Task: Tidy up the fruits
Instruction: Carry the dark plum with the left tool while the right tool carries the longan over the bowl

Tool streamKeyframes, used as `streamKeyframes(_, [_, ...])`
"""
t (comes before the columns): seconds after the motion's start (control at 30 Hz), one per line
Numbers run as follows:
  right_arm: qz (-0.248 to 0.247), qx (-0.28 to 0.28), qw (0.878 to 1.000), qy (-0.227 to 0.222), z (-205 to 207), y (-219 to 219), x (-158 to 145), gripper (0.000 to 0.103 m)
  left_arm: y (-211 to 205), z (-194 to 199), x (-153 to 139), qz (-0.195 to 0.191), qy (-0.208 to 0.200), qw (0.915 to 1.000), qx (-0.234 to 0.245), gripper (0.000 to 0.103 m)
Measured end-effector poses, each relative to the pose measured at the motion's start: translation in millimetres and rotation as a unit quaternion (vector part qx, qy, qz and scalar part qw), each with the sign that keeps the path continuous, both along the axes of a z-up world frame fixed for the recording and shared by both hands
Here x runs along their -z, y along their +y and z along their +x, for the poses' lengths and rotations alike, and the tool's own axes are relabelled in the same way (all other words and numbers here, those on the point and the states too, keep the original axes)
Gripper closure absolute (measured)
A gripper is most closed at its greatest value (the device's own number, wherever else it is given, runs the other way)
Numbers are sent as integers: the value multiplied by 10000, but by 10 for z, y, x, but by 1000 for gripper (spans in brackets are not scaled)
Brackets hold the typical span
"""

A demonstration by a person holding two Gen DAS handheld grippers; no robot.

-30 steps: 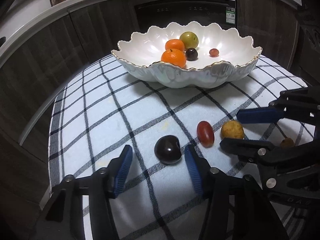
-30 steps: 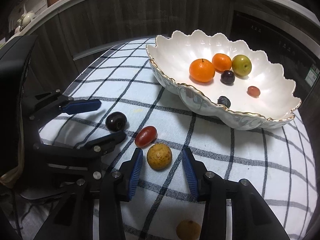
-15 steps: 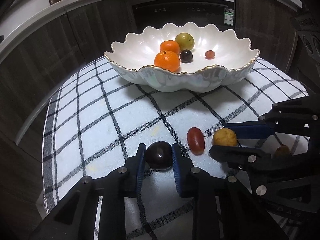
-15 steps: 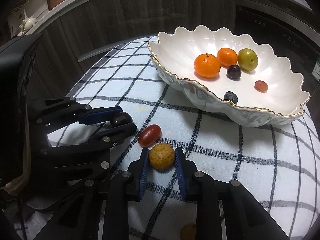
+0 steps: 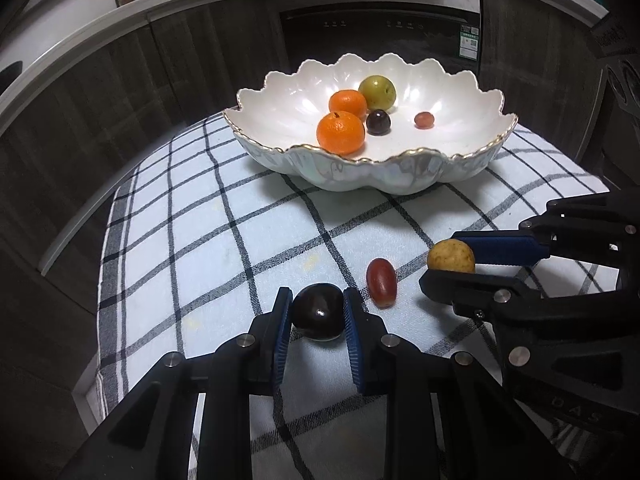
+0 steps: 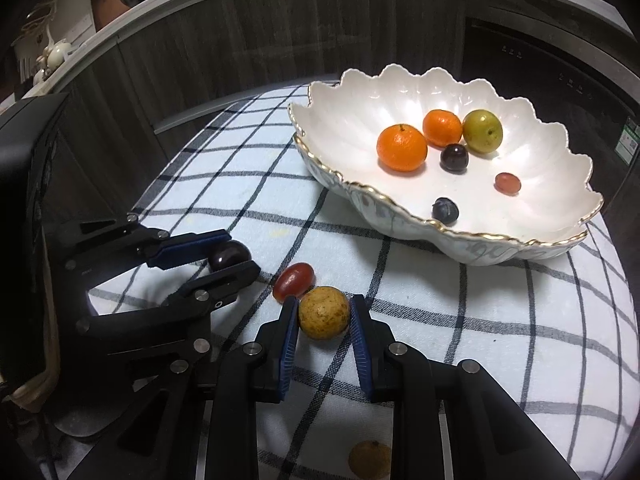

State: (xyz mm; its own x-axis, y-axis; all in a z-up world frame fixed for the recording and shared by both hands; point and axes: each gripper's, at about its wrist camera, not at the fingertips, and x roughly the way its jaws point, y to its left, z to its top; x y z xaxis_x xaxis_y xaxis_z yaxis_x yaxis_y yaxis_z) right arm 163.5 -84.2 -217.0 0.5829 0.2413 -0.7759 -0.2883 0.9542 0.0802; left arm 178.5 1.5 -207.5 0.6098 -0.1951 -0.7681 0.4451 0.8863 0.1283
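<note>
Left wrist | left claw (image 5: 317, 313) clamped on dark plum (image 5: 317, 312) | right claw (image 6: 324, 313) clamped on yellow fruit (image 6: 324, 312)

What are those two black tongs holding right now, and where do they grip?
Left tongs pinch the dark plum across its sides; right tongs pinch the yellow-brown fruit likewise.

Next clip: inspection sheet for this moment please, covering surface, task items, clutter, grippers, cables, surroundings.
Surface: checked cloth covers the tabletop.
Job's things: scalloped white bowl holds two oranges, a green fruit, a dark fruit, a pink grape and a blue-black berry; red grape loose on the cloth; another orange-brown fruit at the near edge.
Clutter: nothing seen.
Grippers: left gripper shut on dark plum; right gripper shut on yellow-brown fruit.
Cables: nothing seen.
Surroundings: dark wood cabinets, built-in appliance, shelf items.
</note>
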Motion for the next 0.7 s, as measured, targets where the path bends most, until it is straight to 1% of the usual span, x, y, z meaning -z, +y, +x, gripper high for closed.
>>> streamKeyframes(0.2, [42,51,9999,-139,-42,-46,-148,76,-36,-61,-135,-60,-52,9999,-107,77])
streamKeyframes(0.5, [110,199,9991,-362,-67,-141,-363,76,6,-41,-327,-266,-52,9978,-611,77])
streamKeyframes(0.7, [180,319,9979,-534,-84,-233,-515,76,-46,-12,-495,-344,-147,9966,-738,77])
